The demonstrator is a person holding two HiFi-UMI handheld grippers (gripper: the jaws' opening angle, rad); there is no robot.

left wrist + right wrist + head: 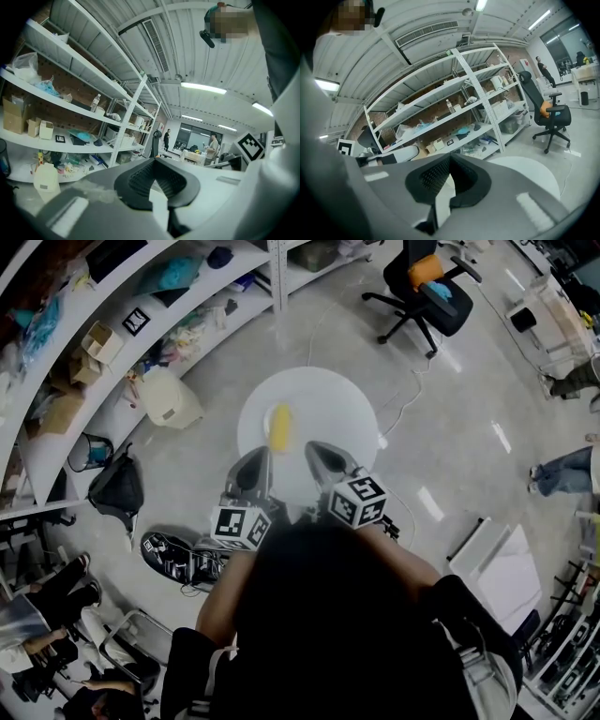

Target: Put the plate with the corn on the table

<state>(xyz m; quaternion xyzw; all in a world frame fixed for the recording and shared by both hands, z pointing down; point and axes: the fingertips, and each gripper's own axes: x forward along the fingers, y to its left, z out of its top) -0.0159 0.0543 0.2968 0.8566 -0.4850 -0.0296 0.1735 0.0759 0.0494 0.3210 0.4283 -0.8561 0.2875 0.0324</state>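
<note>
- The left gripper [255, 465] and the right gripper [323, 461] are each clamped on the near rim of the white plate [323, 404]. A thin white edge shows between each pair of jaws.
- The corn [279, 427] lies loose on the plate, left of centre, and the plate hangs over the floor [450, 409].
- No table is in view, so it has to be found first.
- Hold both grippers at equal height. I judge that any tilt would roll the corn off.
- Lower the plate flat, then release.
</note>
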